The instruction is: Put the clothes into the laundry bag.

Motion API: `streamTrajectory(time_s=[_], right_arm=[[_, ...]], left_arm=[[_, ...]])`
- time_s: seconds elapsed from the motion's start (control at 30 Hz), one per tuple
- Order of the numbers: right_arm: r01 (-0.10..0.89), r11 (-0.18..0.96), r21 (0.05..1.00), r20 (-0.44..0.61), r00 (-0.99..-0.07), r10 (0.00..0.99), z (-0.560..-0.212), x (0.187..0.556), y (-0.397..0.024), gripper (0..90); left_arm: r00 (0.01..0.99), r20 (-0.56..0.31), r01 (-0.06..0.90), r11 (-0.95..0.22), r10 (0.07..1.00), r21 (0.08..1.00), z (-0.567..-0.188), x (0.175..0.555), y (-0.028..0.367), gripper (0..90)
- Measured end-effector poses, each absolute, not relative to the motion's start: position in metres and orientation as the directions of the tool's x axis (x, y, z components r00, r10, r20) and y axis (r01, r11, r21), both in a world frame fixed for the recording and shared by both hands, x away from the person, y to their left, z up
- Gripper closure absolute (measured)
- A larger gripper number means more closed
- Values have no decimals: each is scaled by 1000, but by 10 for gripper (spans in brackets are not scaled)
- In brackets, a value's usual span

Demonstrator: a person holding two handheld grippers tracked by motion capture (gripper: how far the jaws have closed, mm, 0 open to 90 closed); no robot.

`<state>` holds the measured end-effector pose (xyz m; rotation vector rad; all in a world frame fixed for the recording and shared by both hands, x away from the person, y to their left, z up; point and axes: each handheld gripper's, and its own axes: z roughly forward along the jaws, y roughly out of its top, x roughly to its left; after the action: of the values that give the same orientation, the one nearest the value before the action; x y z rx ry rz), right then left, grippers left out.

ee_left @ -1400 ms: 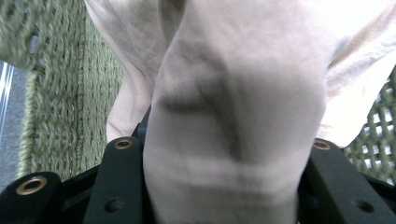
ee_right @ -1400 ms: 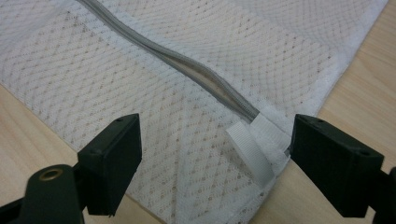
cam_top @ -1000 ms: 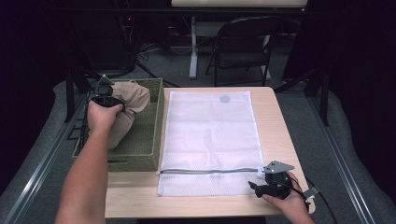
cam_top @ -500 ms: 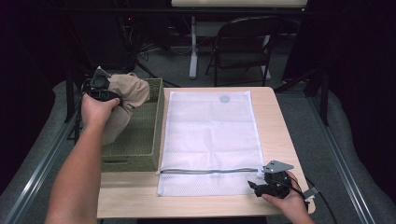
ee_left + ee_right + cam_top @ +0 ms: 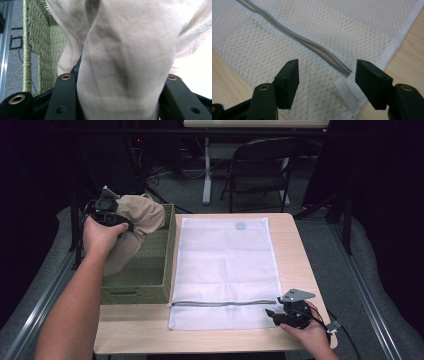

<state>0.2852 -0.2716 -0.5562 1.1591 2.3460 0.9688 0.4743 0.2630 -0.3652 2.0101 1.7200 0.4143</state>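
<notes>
Lifting the beige garment (image 5: pixel 134 222) at the upper left of the high view, we have the left gripper (image 5: pixel 116 218) clamped on a thick fold of it; in the left gripper view the cloth (image 5: pixel 125 65) fills the gap between the 2 black jaws. Much of the fabric still hangs inside the green woven basket (image 5: pixel 150 272) and drapes over its rim, so we judge it could snag on the weave and drag the basket along, or the bunched fold could slip out under its own weight.

That basket holds only the trailing part of this 1 garment, as far as we can tell; its floor is hidden by the cloth.

Moving to the centre, the white mesh laundry bag (image 5: pixel 225 265) lies flat on the wooden table (image 5: pixel 300 250), its grey zipper (image 5: pixel 222 303) running across the lower end. We cannot see anything inside it, and the zipper looks closed.

At the lower right, the right gripper (image 5: pixel 272 313) has just been closing its jaws, yet they stand partly apart astride the zipper's end, where the white pull tab (image 5: pixel 345 93) lies between them, untouched. We think a careless pinch could catch mesh instead of the tab, leaving the bag shut when the garment arrives.
</notes>
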Motion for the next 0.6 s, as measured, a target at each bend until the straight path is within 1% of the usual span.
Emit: streamTrajectory(time_s=[0.07, 0.23, 0.27, 0.3, 0.33, 0.4, 0.43, 0.6], right_arm=[[566, 412, 714, 17, -602, 798, -551, 287, -273, 413], [569, 398, 720, 2, -575, 818, -541, 289, -275, 423], [573, 398, 716, -5, -566, 824, -536, 291, -275, 439], [576, 386, 721, 18, -573, 819, -534, 293, -275, 462], [575, 395, 716, 24, -586, 810, -531, 295, -275, 465], [555, 415, 721, -11, -589, 808, -524, 298, -273, 469], [555, 415, 721, -11, -589, 808, -524, 298, -273, 469], [510, 429, 745, -34, -613, 789, -497, 309, -269, 477]], left_arm=[[186, -62, 841, -126, 981, 527, -362, 470, 262, 532], [208, -56, 838, -148, 977, 524, -355, 463, 261, 532], [216, -59, 836, -153, 975, 527, -353, 460, 261, 532], [223, -63, 834, -157, 973, 529, -352, 459, 261, 532], [223, -63, 834, -157, 973, 529, -352, 459, 261, 532], [234, -69, 833, -163, 970, 529, -350, 457, 261, 531], [237, -71, 832, -165, 969, 530, -349, 455, 260, 531], [253, -59, 827, -185, 966, 531, -346, 450, 259, 532]])
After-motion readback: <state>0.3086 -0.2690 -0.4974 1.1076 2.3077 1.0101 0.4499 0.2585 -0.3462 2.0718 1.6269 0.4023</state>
